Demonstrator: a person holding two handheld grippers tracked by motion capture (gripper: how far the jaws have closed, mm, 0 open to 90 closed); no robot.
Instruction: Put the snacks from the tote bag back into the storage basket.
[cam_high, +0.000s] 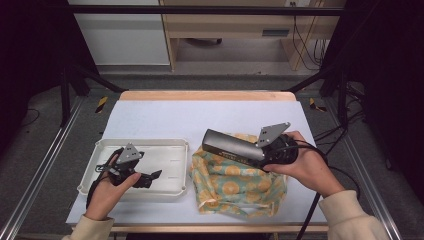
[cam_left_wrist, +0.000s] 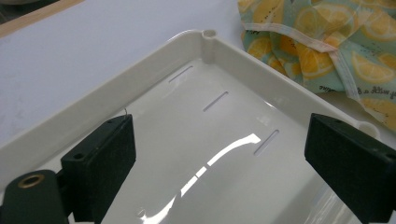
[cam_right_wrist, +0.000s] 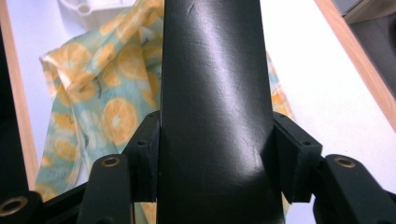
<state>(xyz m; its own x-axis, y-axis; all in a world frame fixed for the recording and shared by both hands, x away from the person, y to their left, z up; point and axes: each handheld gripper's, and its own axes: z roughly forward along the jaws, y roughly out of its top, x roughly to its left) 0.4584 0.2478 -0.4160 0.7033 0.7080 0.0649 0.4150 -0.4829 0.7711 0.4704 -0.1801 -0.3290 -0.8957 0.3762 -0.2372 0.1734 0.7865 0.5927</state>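
A long, smooth dark grey object (cam_high: 230, 146) is held level above a crumpled cloth bag with an orange-slice print (cam_high: 235, 185). My right gripper (cam_high: 267, 152) is shut on its right end. In the right gripper view both pads press the sides of the dark object (cam_right_wrist: 215, 70), with the gripper (cam_right_wrist: 217, 163) around it and the printed cloth (cam_right_wrist: 93, 102) beneath. My left gripper (cam_high: 150, 177) hovers open over the white plastic tray (cam_high: 145, 141). In the left gripper view its jaws stand wide apart around the left gripper (cam_left_wrist: 224, 158), above the tray (cam_left_wrist: 93, 100), which has nothing in it.
The tray and the cloth (cam_left_wrist: 327, 37) lie side by side on a pale sheet over a wooden table (cam_high: 205, 95). A tray corner (cam_right_wrist: 88, 7) touches the cloth's edge. Black frame rails (cam_high: 75, 75) flank the table. Cables trail from both grippers.
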